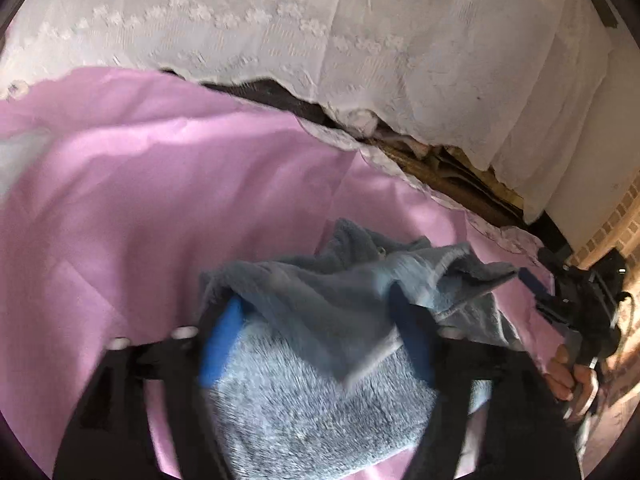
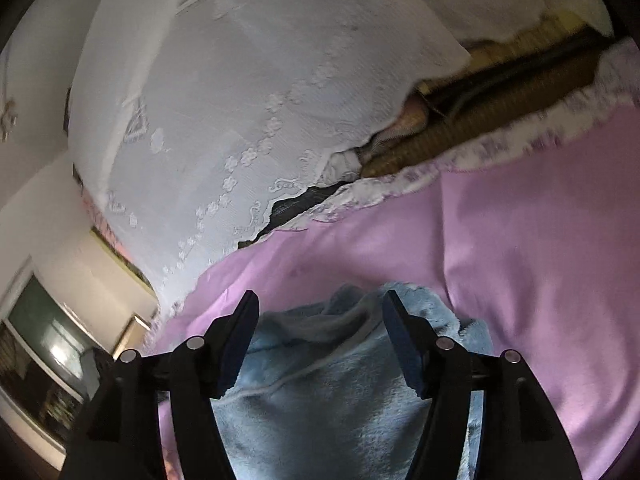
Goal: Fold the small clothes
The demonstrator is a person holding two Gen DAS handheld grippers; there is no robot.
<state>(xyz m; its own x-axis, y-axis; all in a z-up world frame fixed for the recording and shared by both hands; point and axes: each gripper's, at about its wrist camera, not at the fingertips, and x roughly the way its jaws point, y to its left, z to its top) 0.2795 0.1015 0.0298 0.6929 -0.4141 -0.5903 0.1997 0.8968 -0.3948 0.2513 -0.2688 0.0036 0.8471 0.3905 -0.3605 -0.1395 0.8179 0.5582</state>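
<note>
A fluffy light-blue garment (image 1: 320, 360) lies bunched on the pink sheet (image 1: 140, 200). In the left wrist view my left gripper (image 1: 320, 332) has its jaws wide apart around the cloth, with a fold draped over the blue pads (image 1: 222, 340); it does not pinch it. In the right wrist view my right gripper (image 2: 320, 320) is open, its fingers standing either side of the garment (image 2: 320, 380), just above it. The right gripper and the hand holding it also show at the left wrist view's right edge (image 1: 580, 308).
A white lace cloth (image 1: 320, 28) hangs behind the pink sheet (image 2: 520, 260), with a dark gap and woven brown material (image 2: 460, 128) between them. A window and wall (image 2: 40, 340) are at the left of the right wrist view.
</note>
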